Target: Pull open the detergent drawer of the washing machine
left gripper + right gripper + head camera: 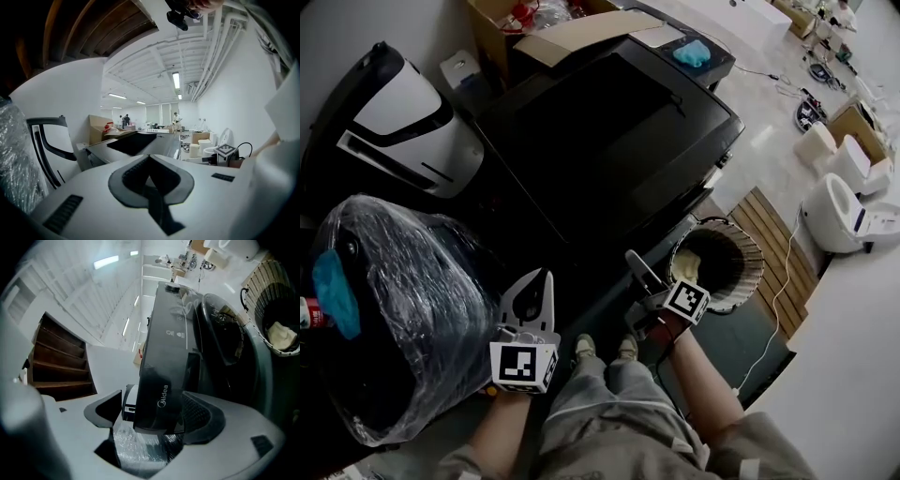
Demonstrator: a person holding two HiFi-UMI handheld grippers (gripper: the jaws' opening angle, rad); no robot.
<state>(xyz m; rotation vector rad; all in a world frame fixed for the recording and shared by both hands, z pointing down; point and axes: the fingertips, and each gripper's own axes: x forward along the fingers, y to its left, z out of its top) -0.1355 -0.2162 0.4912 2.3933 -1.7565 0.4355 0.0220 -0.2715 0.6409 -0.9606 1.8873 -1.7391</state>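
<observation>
Right gripper view: detergent drawer [161, 380] between parted fingers [104, 410] of right gripper [154, 412].

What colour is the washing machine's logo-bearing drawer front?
Glossy black drawer front, best in the right gripper view.

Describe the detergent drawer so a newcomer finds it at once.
Start at the big black washing machine. On its front control strip, the detergent drawer is the end panel, standing between the right gripper's open jaws. It alone carries the Midea logo.
</observation>
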